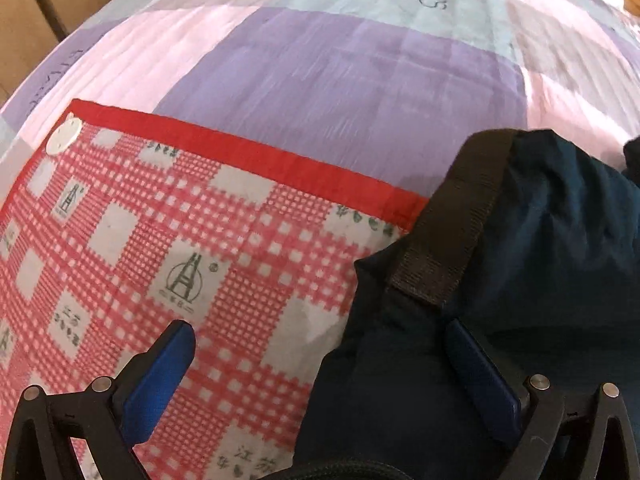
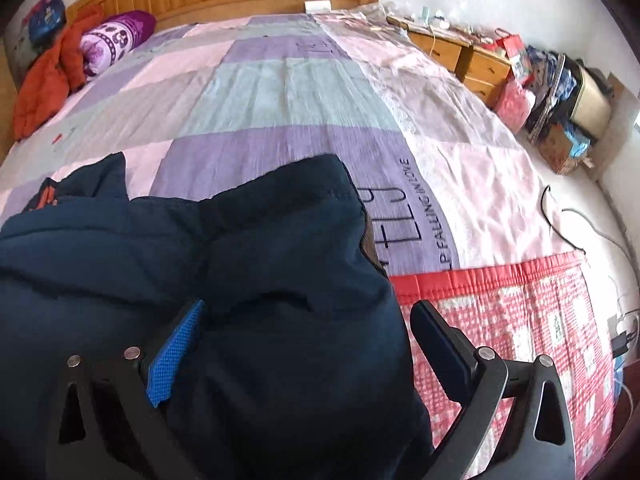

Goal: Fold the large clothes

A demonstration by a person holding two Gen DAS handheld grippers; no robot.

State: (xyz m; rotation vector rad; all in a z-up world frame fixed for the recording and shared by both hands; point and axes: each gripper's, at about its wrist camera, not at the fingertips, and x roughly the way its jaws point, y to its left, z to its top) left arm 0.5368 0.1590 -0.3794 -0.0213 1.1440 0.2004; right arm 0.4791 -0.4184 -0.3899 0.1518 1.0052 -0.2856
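A dark navy jacket (image 2: 248,280) is seen lower left on the bed (image 2: 280,92). Both the left hand-held gripper (image 1: 320,360) and right hand-held gripper (image 2: 308,332) are spread open over it; an edge must be gripped next, apparently.

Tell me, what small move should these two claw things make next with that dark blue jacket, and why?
Probably close both on the fabric. The left gripper and right gripper are both open, each with the navy jacket bulging between its fingers on the bed, so neither has a hold for folding yet.

Bedspread (image 2: 424,208): "FALLING IN LOVE"; checked mat (image 1: 240,452): "江苏".
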